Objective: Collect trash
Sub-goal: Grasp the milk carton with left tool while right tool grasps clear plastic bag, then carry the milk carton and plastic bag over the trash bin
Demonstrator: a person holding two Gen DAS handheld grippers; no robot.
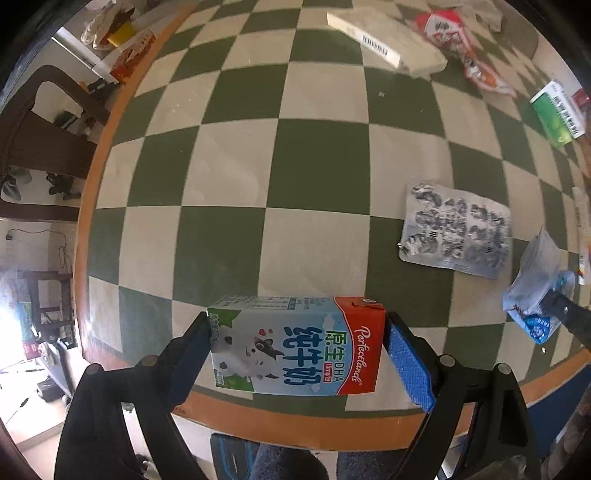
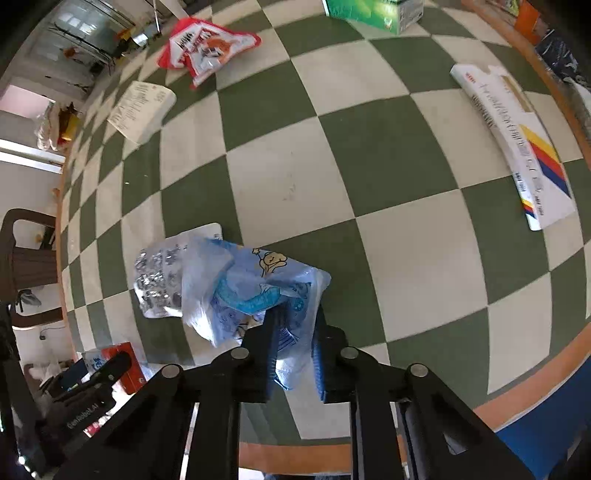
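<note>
My left gripper [image 1: 297,345] is shut on a milk carton [image 1: 295,347], blue and white with a red end and a cartoon cow, held sideways over the near edge of the checkered table [image 1: 317,162]. My right gripper [image 2: 293,332] is shut on a crumpled blue plastic wrapper [image 2: 255,284], held just above the table; it also shows in the left wrist view [image 1: 535,291]. A silver blister pack [image 1: 456,230] lies on the table beside the wrapper; the right wrist view shows it [image 2: 157,280] partly under the wrapper.
A red snack bag [image 2: 207,42], a white paper packet [image 2: 142,107], a green box [image 2: 373,11] and a long white box with coloured stripes [image 2: 517,147] lie on the table. The table has an orange rim [image 1: 295,424]. A dark chair [image 1: 48,140] stands left.
</note>
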